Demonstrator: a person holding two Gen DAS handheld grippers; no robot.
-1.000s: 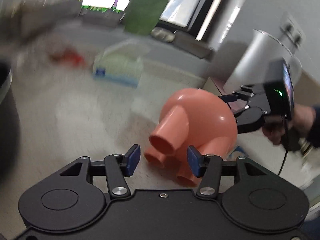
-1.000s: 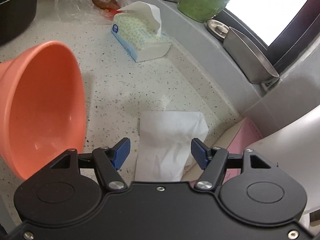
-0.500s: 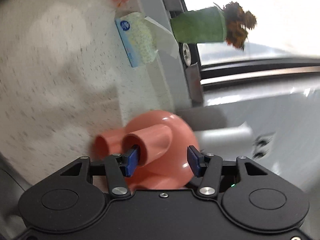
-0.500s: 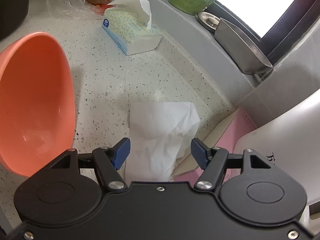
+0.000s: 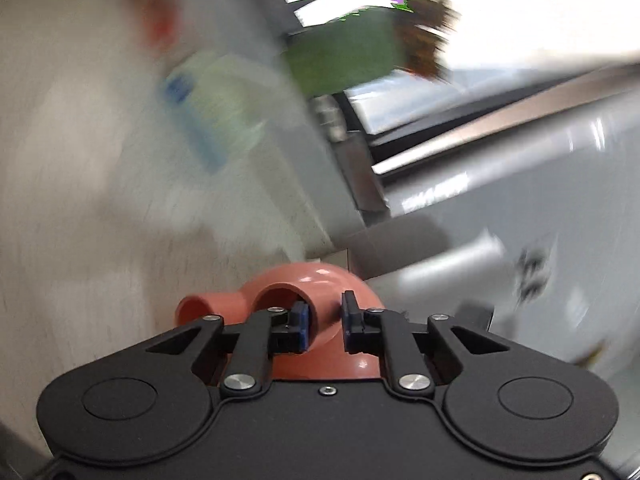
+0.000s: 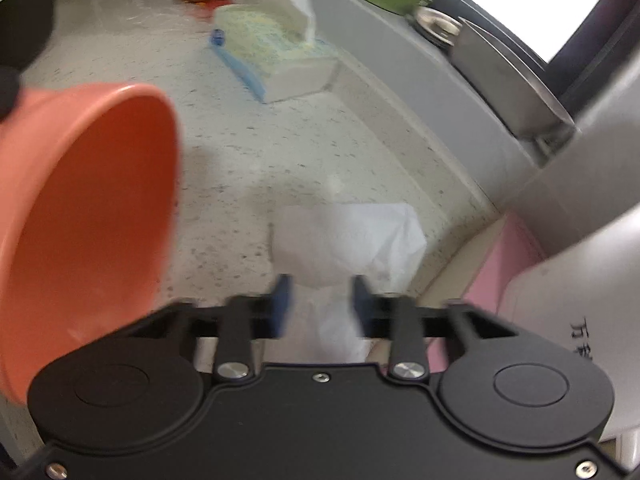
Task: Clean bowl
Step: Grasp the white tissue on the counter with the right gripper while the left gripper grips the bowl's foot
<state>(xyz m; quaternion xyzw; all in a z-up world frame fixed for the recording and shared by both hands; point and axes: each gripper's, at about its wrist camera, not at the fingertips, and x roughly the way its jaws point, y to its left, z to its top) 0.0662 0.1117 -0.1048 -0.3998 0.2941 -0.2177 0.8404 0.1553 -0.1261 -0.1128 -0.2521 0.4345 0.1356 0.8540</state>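
Observation:
The orange bowl is tipped on its side at the left of the right wrist view, its inside facing right. In the left wrist view its underside shows, with tube-shaped feet. My left gripper is shut on the wall of one tube foot, one finger inside the tube. My right gripper has its jaws partly closed around a crumpled white tissue lying on the speckled counter; I cannot tell whether they grip it.
A tissue box stands at the back of the counter, a green plant pot on the sill behind it. A plastic bag and a dark pot sit far left. A pink box and a white appliance are at right.
My left gripper closed on the bowl's tube foot and the bowl tilted further. My right gripper moved down over the tissue and its jaws narrowed.

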